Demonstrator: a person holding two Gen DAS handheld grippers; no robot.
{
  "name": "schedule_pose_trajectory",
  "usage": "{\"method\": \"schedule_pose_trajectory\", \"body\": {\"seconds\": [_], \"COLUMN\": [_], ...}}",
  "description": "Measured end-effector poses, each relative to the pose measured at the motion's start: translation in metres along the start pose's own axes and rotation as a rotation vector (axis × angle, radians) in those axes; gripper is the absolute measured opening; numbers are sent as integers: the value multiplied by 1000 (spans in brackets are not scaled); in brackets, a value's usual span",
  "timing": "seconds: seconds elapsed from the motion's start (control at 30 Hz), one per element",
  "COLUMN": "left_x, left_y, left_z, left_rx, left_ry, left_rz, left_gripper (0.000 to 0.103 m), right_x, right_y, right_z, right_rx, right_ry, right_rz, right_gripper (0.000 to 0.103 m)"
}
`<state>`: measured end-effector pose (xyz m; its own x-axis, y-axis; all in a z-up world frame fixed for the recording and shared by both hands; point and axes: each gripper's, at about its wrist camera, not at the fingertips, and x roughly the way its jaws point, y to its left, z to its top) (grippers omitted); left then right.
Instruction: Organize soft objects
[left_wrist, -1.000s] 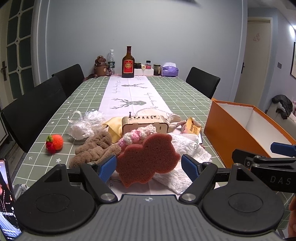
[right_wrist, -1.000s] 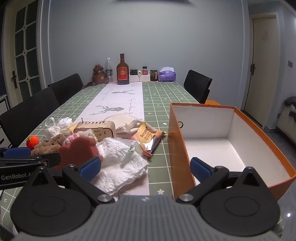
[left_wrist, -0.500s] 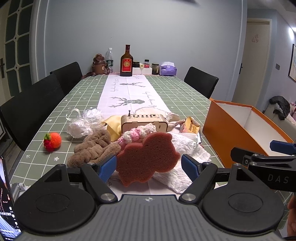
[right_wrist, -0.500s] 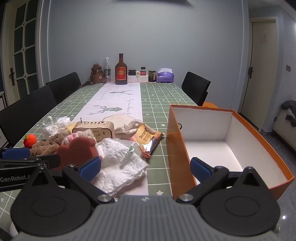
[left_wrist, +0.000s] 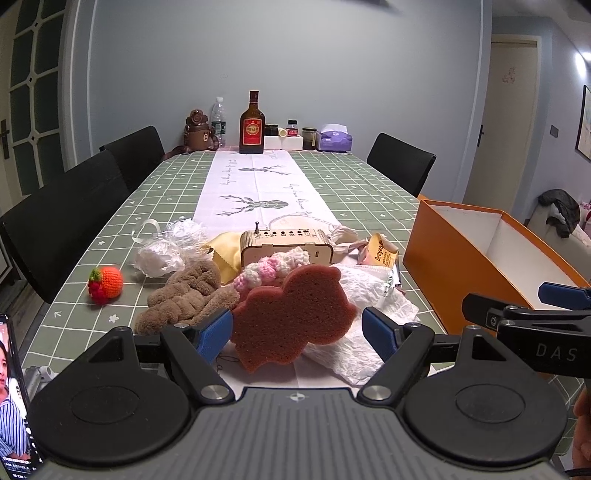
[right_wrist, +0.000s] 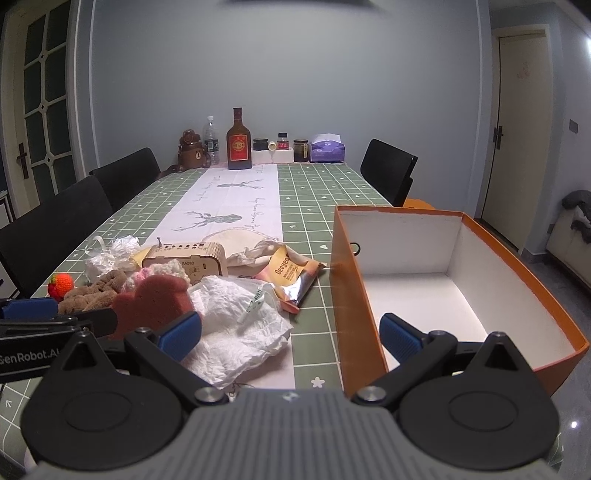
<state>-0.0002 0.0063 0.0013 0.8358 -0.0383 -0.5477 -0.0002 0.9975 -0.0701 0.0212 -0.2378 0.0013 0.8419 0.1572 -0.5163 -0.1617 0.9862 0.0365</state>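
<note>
Left wrist view is showing the left gripper with jaws spread around the sponge, lining up a grasp; right gripper is hanging open beside the orange box

Both wrist views face lengthwise down the table, sharing its clutter.

Left gripper jaws spread around reddish-brown sponge, brown plush beside it, orange box right.

Black tongs, blue fingertips, grey ribbed housing.
</note>
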Motion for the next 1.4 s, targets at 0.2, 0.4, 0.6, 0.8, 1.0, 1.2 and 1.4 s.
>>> {"method": "schedule_pose_trajectory", "body": {"seconds": [0.2,0.4,0.6,0.8,1.0,1.2,1.4], "left_x": [1,0,0,1,17,29,44], "left_y": [2,3,2,6,21,41,41], "left_z": [0,-1,1,-2,-2,5,-7], "left_rx": [0,-14,-23,-10,7,-7,230], "left_ry": [-3,1,-4,-18,-6,1,7], "left_rz": [-5,2,21,-4,-22,-8,122], "left_gripper": [93,93,93,89,71,64,67], "right_x": [1,4,7,12,24,54,81], "right_y": [1,4,3,6,19,33,49], "right_z": [1,0,3,1,-1,2,-7], "right_rx": [2,-10,-21,-42,-97,-106,-69], "right_ry": [4,15,15,-6,-14,55,157], "right_rz": [-4,10,37,91,165,257,318], "right_gripper": [100,100,100,100,80,74,95]}}
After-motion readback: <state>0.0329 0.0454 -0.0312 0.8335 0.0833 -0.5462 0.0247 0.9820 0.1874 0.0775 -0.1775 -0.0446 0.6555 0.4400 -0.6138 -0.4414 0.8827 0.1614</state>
